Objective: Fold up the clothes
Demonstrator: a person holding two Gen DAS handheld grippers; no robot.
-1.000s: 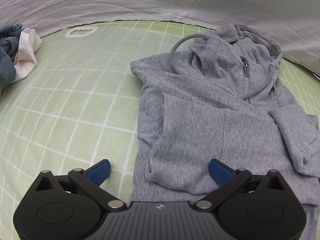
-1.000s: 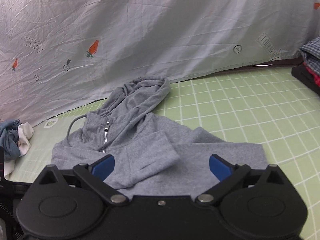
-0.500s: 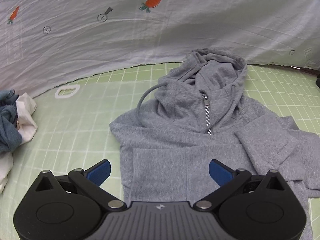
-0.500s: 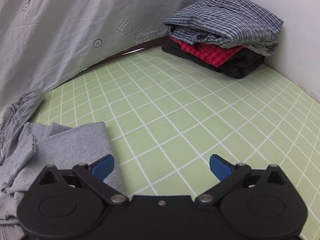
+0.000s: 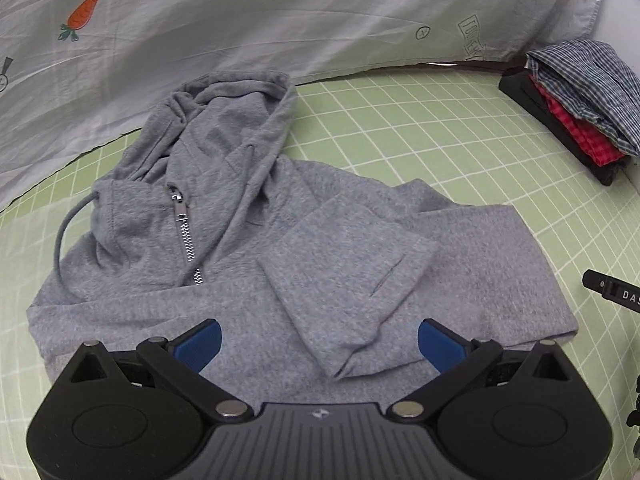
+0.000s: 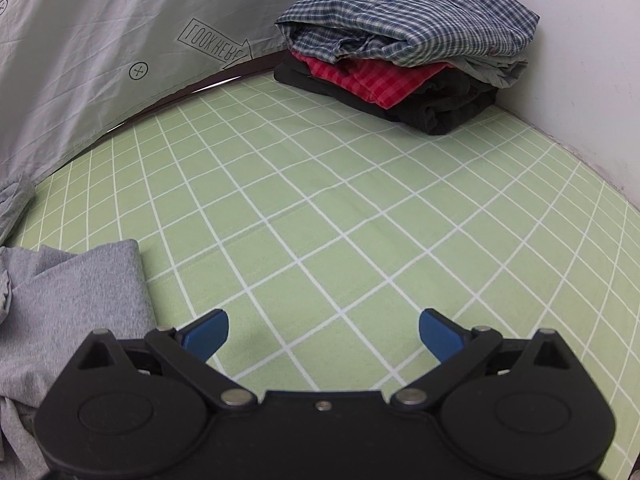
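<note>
Green gridded cloth covers the bench (image 6: 360, 208), with a pale grey printed sheet (image 5: 280, 20) hung along its far edge. On it, in my left view, lies the grey zip-front fleece hoodie (image 5: 248, 248), front up, hood toward the far side, with a sleeve (image 5: 344, 284) laid across the chest; the right side looks folded in to a straight edge. Far right, in the corner by the white wall, sits a stack of folded clothes (image 6: 404, 44): checked blue shirt on top, red check under it, black at the bottom.

I judge the side folds done and the bottom-to-top fold next. My left tool (image 5: 318, 344) hangs over the hoodie's near part, blue pads wide apart, gripping nothing. My right tool (image 6: 322, 334) is likewise spread and empty, over bare cloth just right of the hoodie's edge, aimed at the stack.

Next I would swing the right tool leftward to the near hem and pinch both hem corners, through every layer, before lifting toward the hood.
</note>
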